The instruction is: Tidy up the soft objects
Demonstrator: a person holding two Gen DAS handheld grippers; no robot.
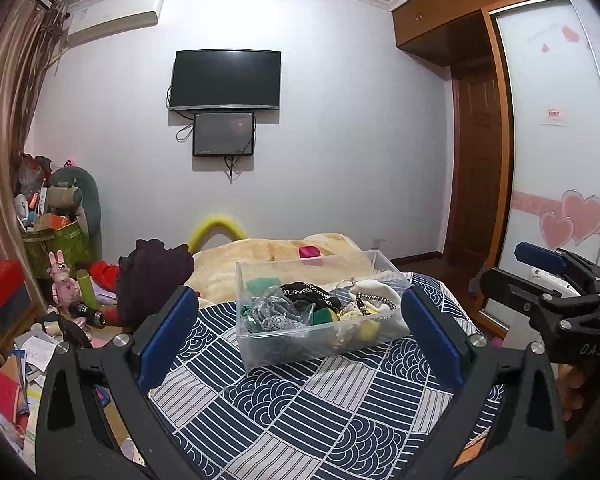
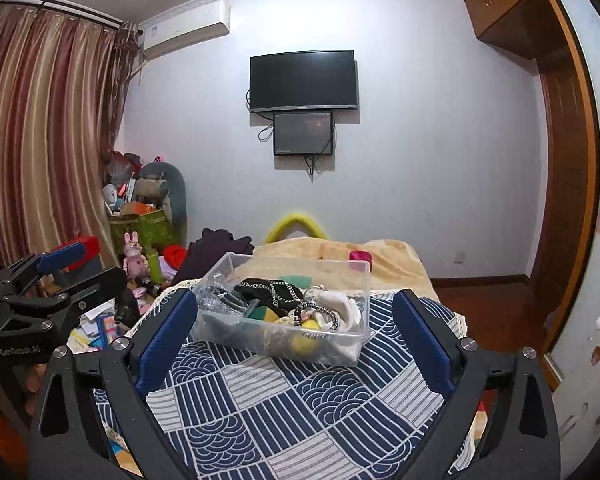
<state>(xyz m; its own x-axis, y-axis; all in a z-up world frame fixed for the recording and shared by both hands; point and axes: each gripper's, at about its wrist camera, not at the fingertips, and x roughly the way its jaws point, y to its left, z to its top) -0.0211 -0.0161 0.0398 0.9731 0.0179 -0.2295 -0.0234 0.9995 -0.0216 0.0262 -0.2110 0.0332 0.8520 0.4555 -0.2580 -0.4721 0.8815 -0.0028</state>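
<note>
A clear plastic box (image 1: 252,280) (image 2: 364,280) stands on the bed's blue and white patterned cloth (image 1: 300,408) (image 2: 284,400). It holds several soft things: green fabric (image 1: 262,283), silver mesh (image 1: 274,310), a black chained item (image 1: 310,294) (image 2: 270,288), white cloth (image 1: 374,286) (image 2: 340,304), a yellow piece (image 2: 306,330). My left gripper (image 1: 298,338) is open and empty, just short of the box. My right gripper (image 2: 294,338) is open and empty, also short of the box. Each gripper shows at the edge of the other's view.
A beige blanket (image 1: 260,256) with a magenta item (image 1: 309,251) lies behind the box. A dark garment (image 1: 152,276) hangs at the bed's left edge. Clutter, toys and boxes (image 1: 40,280) fill the floor left. A wardrobe (image 1: 556,140) stands right.
</note>
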